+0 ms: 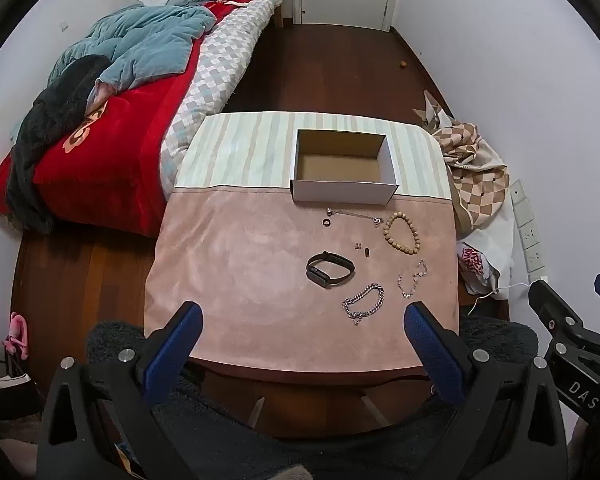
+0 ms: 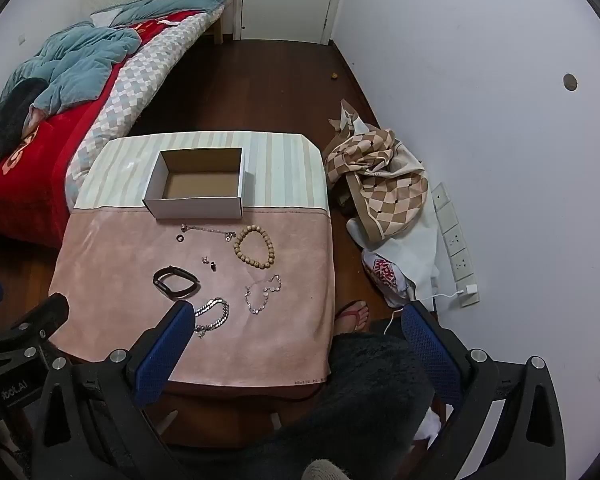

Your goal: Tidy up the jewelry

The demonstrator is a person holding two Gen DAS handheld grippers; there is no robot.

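- The left gripper (image 1: 302, 322) hovers over the near edge of the small table (image 1: 228, 264), its blue fingers (image 1: 180, 336) spread wide apart and holding nothing.
- The right gripper (image 2: 296, 326) hangs off the table's near right corner, fingers (image 2: 168, 336) likewise wide apart and empty (a sandalled foot (image 2: 354, 316) shows on the floor between them).
- The open white box (image 1: 342, 166) sits at 12 o'clock on the table, straddling the seam between the striped cloth and the pink mat, with only its brown bottom showing inside.
- Jewelry lies loose on the pink mat, all of it apart from the box:
- a thin chain with charms (image 1: 352, 215) just in front of the box, with a small dark ring (image 1: 326, 222) at its 8 o'clock;
- the wooden bead bracelet (image 1: 402, 233) at the chain's 4 o'clock;
- tiny earrings (image 1: 362, 248) between the chain and the black fitness band (image 1: 329, 269);
- the silver curb-link bracelet (image 1: 363, 302) at the band's 5 o'clock, nearest the left gripper;
- a delicate silver bracelet (image 1: 413, 279) at 3 o'clock from the band.
- A bed with a red blanket (image 1: 112, 148) stands at 9 o'clock from the table.
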